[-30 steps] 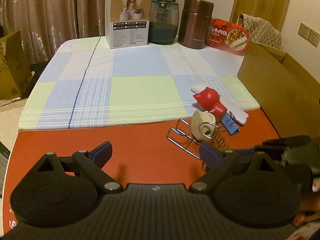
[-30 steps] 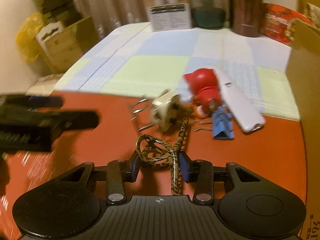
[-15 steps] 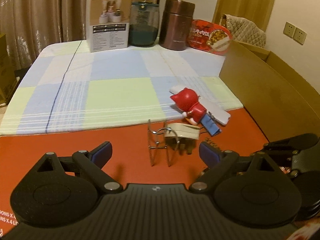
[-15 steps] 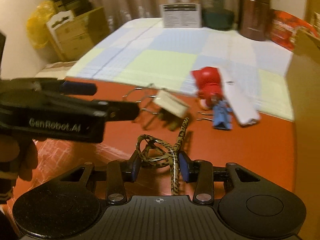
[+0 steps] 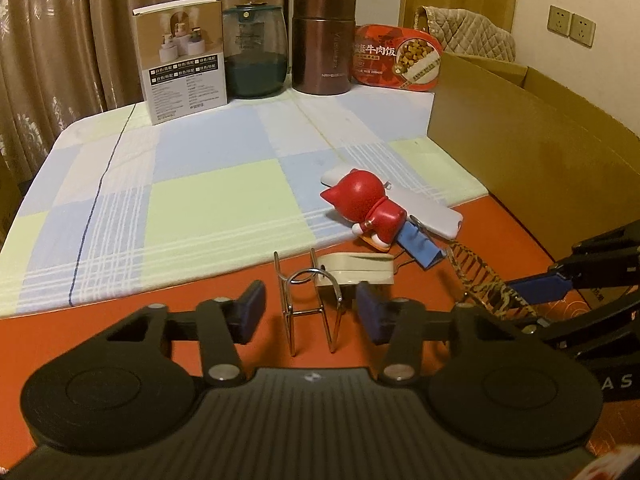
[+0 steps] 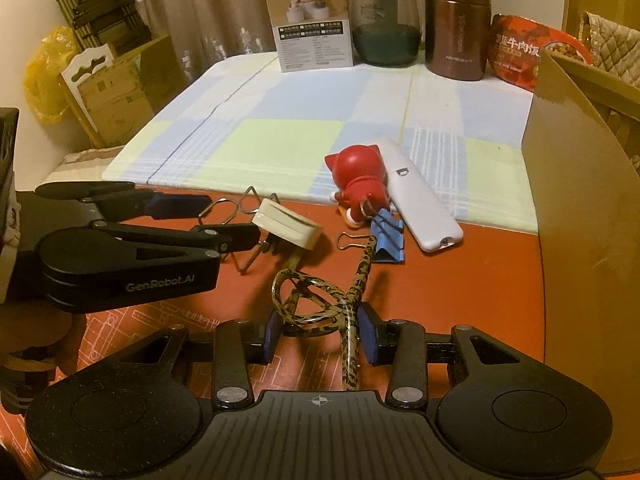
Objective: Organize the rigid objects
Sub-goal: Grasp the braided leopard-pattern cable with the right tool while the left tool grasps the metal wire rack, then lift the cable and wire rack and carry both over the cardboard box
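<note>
Looked out over a glossy orange-red tabletop [image 6: 460, 280], its far half draped in a soft checked cloth [image 5: 200, 184] of pale blue, green and white. Backed by pleated beige curtains and lined along the far edge with a squared white carton [image 5: 184, 60], a rounded green glass jar [image 5: 256, 60], a cylindrical brown metal flask [image 5: 324, 48] and an oval red food tub [image 5: 396, 58]. Walled on the right by a plain cardboard box [image 5: 520, 152]. Clustered near the cloth's edge: a smooth red plastic figurine [image 5: 370, 208] on its side, touching a slim white rounded slab [image 5: 432, 216], with a blue binder clip [image 5: 420, 248] just below. Found the left gripper [image 5: 311, 314] with jaws just drawn inward around a thin bent wire rack [image 5: 310, 311], pads short of the metal on both sides, so not yet gripping. Sat a flat cream plug [image 5: 356, 274] against the rack's far end. Kept the right gripper [image 6: 319, 334] clenched on a coiled, leopard-patterned braided cable [image 6: 349, 356], loops bulging between the blue pads, one strand running toward the plug.
</note>
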Available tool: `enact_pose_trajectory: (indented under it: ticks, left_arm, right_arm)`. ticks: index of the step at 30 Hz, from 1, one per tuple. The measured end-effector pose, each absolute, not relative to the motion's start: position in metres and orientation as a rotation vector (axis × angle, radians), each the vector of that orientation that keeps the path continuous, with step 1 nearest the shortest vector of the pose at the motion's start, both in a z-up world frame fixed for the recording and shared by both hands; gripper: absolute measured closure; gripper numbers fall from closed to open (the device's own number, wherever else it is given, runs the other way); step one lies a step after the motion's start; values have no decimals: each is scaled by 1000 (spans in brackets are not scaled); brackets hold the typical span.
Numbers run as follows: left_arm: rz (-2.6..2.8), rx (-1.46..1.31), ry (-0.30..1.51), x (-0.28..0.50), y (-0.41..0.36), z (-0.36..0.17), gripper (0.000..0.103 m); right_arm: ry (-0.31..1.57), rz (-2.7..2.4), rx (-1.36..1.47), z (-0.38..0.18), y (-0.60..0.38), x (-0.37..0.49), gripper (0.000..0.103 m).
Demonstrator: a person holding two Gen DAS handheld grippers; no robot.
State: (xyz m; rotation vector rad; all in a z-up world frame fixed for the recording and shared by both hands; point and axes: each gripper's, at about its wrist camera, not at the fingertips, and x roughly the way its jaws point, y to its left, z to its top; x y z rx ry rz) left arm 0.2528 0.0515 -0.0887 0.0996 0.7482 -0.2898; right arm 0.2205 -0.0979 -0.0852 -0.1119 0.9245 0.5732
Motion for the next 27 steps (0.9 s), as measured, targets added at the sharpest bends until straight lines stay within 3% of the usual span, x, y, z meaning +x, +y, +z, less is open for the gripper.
enact_pose_trajectory:
  ticks: [3,22,27]
  left_arm:
    - [-284,88,772,254,53,-91,80]
    - [-222,118,837,226,58,-89,80]
    - [-220,116,856,225,56,-94,73]
  right_arm:
    - [926,569,-108,-85,-99,222,66]
    - [925,570,-89,-85,-99,222,66]
    - [925,573,-84,-85,-99,223,66]
